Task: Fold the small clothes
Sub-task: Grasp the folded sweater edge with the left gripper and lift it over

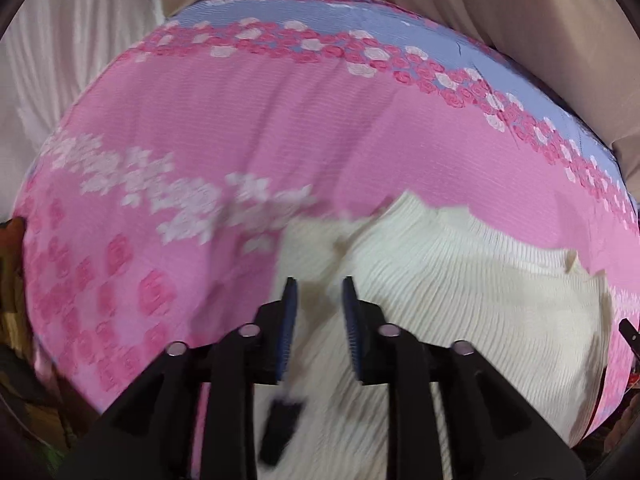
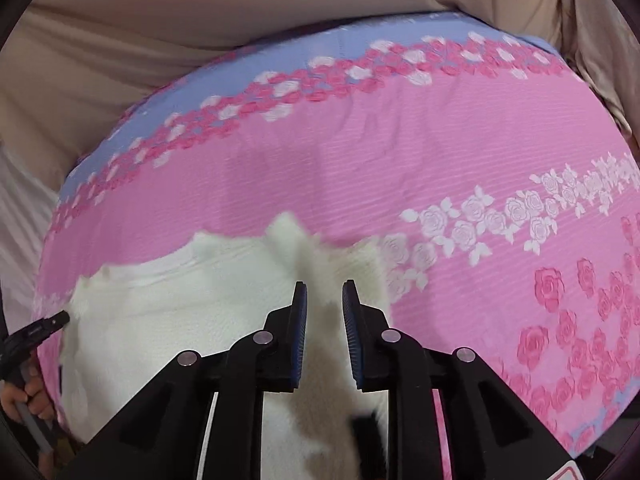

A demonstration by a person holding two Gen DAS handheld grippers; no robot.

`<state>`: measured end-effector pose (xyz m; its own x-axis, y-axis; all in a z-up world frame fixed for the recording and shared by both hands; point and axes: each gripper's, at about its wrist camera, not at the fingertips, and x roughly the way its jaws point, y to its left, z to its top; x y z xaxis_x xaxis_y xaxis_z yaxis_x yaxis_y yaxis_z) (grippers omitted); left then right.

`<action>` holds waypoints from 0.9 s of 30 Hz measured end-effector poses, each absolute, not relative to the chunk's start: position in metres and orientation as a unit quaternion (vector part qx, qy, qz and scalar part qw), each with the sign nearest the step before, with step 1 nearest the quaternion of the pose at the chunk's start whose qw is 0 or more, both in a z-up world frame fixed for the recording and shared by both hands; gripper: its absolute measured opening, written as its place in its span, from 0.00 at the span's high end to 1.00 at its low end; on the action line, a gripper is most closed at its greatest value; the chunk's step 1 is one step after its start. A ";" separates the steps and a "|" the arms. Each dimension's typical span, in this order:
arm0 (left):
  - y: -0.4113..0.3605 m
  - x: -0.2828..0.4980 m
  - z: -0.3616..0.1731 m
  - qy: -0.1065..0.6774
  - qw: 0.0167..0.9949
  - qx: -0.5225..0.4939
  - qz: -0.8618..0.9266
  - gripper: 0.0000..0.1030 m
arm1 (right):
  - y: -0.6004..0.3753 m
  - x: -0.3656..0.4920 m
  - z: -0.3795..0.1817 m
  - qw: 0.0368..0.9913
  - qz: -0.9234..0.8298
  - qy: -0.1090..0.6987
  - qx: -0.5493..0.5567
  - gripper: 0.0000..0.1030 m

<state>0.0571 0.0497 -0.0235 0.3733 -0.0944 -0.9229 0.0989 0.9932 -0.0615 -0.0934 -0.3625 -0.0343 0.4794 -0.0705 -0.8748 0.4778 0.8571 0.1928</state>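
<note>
A cream ribbed knit garment lies on a pink bedsheet printed with roses. My left gripper points down over the garment's left part, its blue pads apart with nothing pressed between them. In the right wrist view the same garment lies at the lower left on the sheet. My right gripper hangs over its right part, jaws apart, with a blurred ridge of cloth just beyond the tips. The left gripper's tip and a hand show at the left edge.
The sheet has a blue band along its far edge. Beige draped fabric hangs behind the bed, and pale pleated cloth is at the far left. Dark clutter sits past the bed's left side.
</note>
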 end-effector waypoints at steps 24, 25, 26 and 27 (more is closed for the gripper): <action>0.121 -0.004 -0.072 0.592 0.778 -0.209 -0.019 0.57 | -0.159 -0.004 -0.084 0.806 0.046 0.588 0.043 0.88; 0.117 -0.002 -0.070 0.594 0.774 -0.216 -0.042 0.69 | -0.161 -0.005 -0.084 0.807 0.048 0.586 0.049 0.88; 0.113 0.000 -0.065 0.598 0.771 -0.216 -0.048 0.75 | -0.164 -0.006 -0.084 0.808 0.050 0.584 0.057 0.88; 0.108 -0.001 -0.056 0.591 0.777 -0.211 -0.049 0.78 | -0.167 -0.007 -0.083 0.809 0.052 0.581 0.069 0.88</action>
